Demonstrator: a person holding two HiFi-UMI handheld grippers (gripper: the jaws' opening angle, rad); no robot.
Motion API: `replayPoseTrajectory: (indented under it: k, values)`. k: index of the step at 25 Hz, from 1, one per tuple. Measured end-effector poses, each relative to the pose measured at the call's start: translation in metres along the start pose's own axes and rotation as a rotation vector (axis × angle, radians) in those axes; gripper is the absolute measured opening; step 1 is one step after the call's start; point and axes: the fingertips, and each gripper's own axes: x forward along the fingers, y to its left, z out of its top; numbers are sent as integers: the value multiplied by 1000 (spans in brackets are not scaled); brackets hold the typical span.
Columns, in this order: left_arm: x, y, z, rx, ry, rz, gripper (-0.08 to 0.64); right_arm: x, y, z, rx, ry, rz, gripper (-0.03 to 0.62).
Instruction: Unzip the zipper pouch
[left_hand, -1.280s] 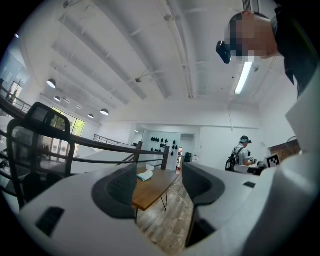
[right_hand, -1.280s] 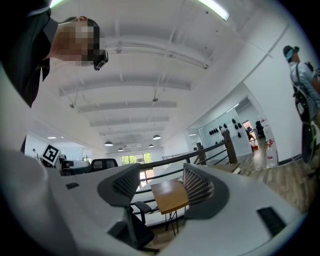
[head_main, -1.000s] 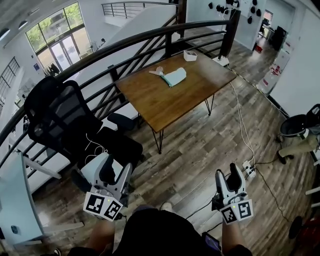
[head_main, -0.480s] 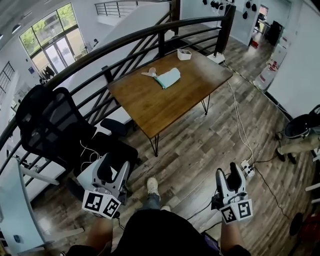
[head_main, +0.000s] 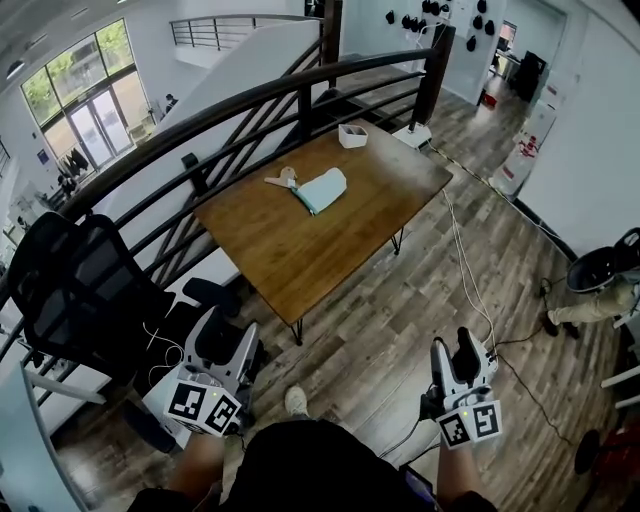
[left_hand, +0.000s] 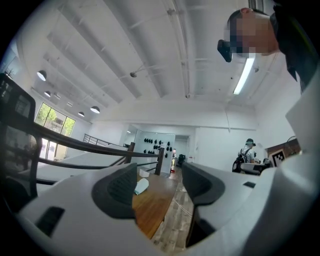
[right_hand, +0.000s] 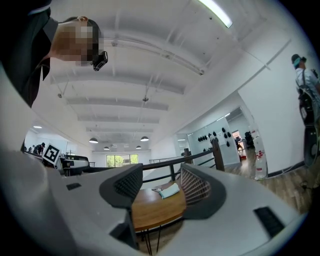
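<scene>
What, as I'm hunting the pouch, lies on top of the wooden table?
On the table: a light-blue pouch, a small tan item at its left end, and a white box near the far edge. Anything beneath the pouch is covered.

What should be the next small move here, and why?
Probably step closer to the table: the zipper pouch lies far ahead on it, out of reach. The left gripper and right gripper are open and empty, the right's jaws having just closed slightly.
</scene>
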Motion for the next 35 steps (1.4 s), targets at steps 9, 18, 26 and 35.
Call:
replayPoseTrajectory:
  k: [9, 18, 26, 35]
  values:
    - [56, 58, -3, 3, 19, -17, 275, 83, 2, -18, -8, 24, -3, 207]
    - [87, 113, -5, -19, 43, -19, 275, 141, 26, -31, -14, 40, 9, 204]
    - [103, 130, -15, -44, 72, -29, 275, 163, 27, -37, -7, 66, 11, 195]
    - [147, 139, -18, -26, 58, -7, 275, 220, 3, -48, -44, 85, 73, 192]
